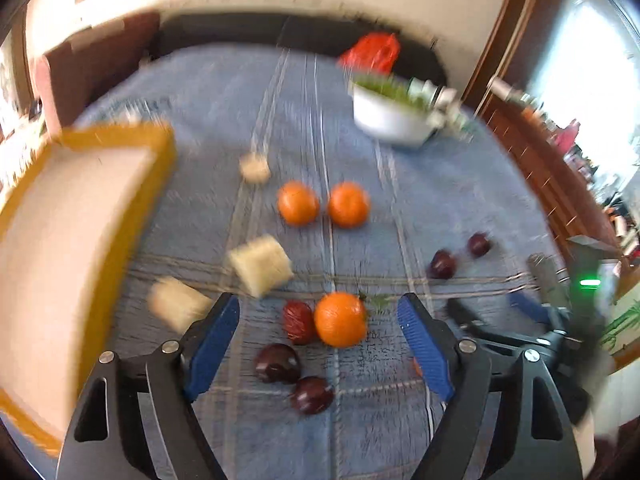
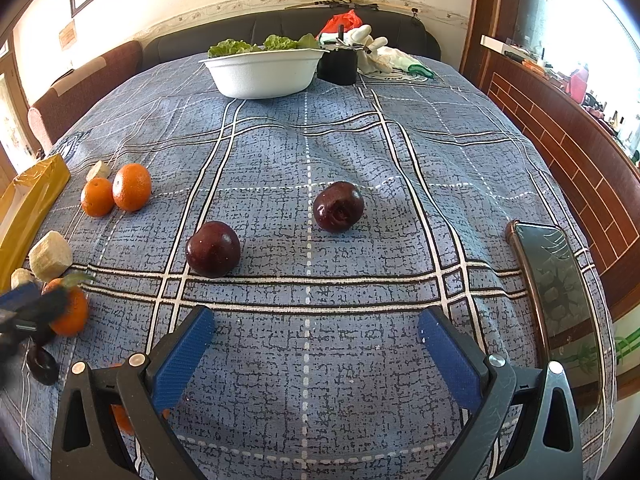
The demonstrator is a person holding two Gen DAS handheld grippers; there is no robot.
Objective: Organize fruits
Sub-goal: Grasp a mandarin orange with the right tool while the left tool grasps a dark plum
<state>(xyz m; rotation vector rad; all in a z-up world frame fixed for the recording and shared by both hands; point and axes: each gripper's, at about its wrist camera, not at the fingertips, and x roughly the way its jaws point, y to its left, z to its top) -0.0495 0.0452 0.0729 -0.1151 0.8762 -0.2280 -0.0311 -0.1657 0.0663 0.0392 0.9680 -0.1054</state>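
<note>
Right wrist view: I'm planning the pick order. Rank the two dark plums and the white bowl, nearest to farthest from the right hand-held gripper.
1. Left plum, ahead on the left.
2. Right plum, a little further back, near centre.
3. White bowl, at the far edge of the table.

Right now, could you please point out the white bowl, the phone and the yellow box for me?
white bowl (image 2: 262, 76): right wrist view, on its outer wall.
phone (image 2: 560, 292): right wrist view, on the middle of its screen.
yellow box (image 1: 160, 148): left wrist view, on its yellow rim.

Oranges (image 1: 323, 204), dark plums (image 2: 276, 228), pale cut chunks (image 1: 260, 265) scattered loose on cloth.
</note>
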